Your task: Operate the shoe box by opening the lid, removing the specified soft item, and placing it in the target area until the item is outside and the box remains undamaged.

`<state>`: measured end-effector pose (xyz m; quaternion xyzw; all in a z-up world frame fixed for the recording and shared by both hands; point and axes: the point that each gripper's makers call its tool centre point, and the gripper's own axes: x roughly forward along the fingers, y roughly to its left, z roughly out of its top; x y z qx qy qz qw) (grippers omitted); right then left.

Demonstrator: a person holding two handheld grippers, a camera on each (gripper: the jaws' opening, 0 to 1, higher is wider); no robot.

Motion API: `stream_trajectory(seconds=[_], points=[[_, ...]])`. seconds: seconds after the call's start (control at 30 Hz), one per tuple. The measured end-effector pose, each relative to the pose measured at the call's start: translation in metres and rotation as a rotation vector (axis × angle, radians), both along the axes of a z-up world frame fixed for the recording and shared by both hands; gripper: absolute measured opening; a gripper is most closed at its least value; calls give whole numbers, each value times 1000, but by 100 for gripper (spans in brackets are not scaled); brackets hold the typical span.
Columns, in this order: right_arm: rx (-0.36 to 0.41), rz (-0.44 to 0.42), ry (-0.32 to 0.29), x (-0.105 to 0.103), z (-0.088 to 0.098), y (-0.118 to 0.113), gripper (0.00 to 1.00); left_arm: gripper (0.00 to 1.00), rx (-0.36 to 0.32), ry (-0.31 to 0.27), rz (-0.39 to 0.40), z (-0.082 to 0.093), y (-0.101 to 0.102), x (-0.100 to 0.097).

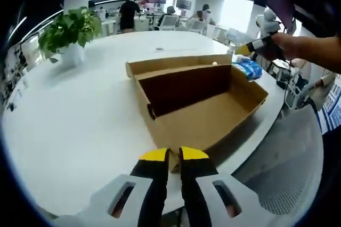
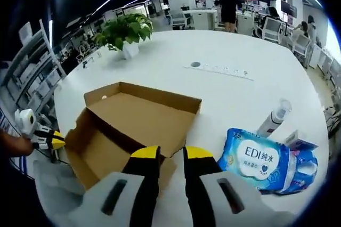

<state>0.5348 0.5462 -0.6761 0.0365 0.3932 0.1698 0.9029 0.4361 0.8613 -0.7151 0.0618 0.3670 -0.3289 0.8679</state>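
We are holding both grippers (image 1: 174, 154) (image 2: 171, 153) nearly closed, empty, over the open brown cardboard shoe box (image 2: 136, 123) on the round white office table (image 2: 224, 88).

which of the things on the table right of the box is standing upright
The spray bottle: it stands upright behind the blue wipes pack, which lies flat, as does the small white carton beside it.

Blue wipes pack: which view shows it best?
Right gripper view. The blue wipes pack lies whole on the table, its label readable, right of the shoe box. In the left gripper view, a small part of it peeks past the box's far corner.
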Motion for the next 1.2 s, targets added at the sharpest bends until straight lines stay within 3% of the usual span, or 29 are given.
stream_trajectory(seconds=[0.23, 0.5, 0.77, 0.93, 1.1, 1.2], points=[[39, -65, 3, 26, 0, -12, 17, 4, -1, -13, 31, -1, 1, 0], [29, -76, 47, 51, -15, -18, 19, 2, -33, -16, 92, 0, 2, 0], [26, -51, 85, 56, -32, -3, 17, 0, 33, -59, 118, -1, 3, 3], [9, -39, 117, 56, -45, -3, 16, 0, 43, -42, 164, -1, 4, 5], [-23, -53, 90, 58, -34, -15, 15, 0, 45, -46, 178, 0, 4, 4], [-58, -94, 132, 54, -35, -35, 11, 0, 47, -51, 185, -1, 4, 4]])
